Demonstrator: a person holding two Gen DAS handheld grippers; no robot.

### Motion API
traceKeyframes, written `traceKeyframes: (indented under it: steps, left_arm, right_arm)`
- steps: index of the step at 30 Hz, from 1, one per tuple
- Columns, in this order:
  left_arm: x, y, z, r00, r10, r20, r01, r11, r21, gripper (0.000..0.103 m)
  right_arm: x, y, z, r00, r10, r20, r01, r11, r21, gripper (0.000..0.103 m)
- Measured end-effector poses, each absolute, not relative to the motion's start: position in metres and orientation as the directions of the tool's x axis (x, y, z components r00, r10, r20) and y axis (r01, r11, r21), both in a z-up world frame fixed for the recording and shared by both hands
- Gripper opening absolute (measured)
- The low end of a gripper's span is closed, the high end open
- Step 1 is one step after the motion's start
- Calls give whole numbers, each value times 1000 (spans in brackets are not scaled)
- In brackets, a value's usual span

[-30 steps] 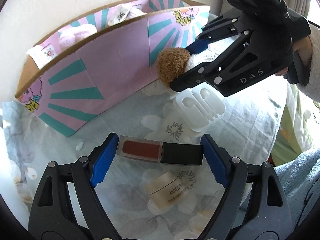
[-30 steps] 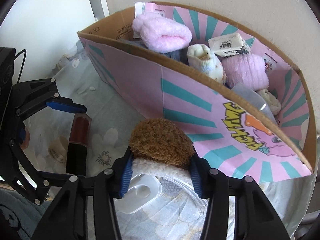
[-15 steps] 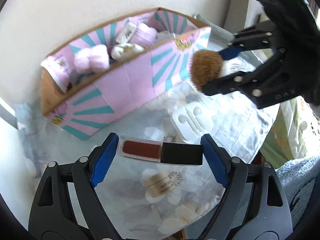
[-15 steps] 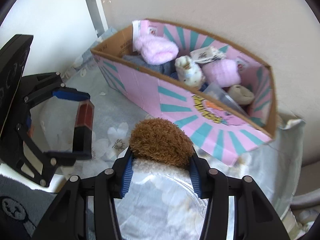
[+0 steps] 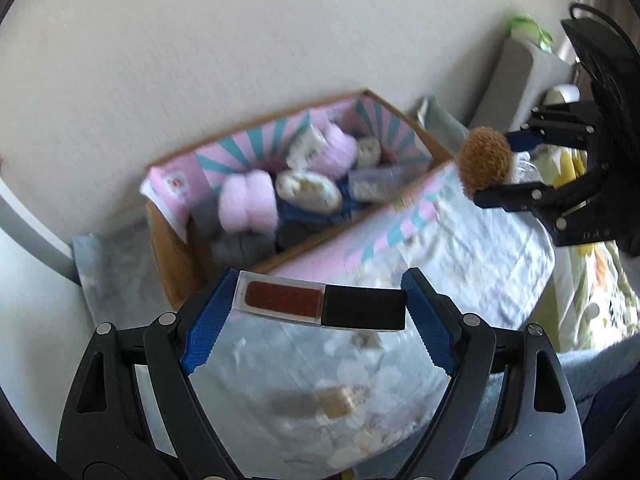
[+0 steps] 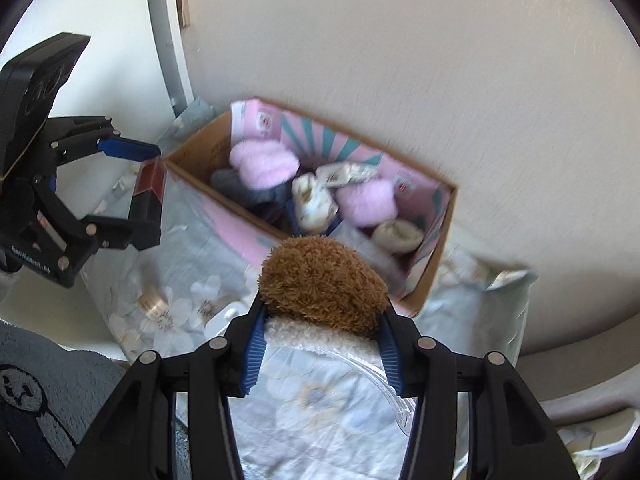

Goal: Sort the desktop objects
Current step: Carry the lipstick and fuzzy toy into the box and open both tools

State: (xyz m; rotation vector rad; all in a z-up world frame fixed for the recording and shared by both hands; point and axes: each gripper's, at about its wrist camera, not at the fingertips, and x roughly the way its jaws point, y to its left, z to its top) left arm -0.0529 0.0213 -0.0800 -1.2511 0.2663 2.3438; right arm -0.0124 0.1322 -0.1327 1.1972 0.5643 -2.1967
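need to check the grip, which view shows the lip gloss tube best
The left wrist view: the lip gloss tube lies sharp and full-length across the left gripper, red end and black cap each against a blue pad. The right wrist view shows it only small, foreshortened, at the frame's left.

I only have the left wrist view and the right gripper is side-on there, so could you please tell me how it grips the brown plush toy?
Observer: The right gripper pinches the brown plush toy between both blue pads, by its lower part.
Operator: Is anything under the toy?
Observer: Yes, a white fleecy part and a clear plastic rim.
Operator: How does my lipstick look from there?
Observer: The lipstick is held end to end by the left gripper, beside the box corner.
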Motion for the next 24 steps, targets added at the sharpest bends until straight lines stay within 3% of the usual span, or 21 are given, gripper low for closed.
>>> traceKeyframes:
  steps: [16, 24]
  left_arm:
    - [-155, 28, -48, -543, 207, -814, -372, -928, 12, 83]
    - [-195, 24, -77, -468, 216, -857, -252, -962, -105, 83]
  right_arm:
    - [-79, 83, -107, -441, -339, -831, 750, -648, -134, 45]
    - [-98, 64, -130, -404, -371, -836, 774, -625, -97, 46]
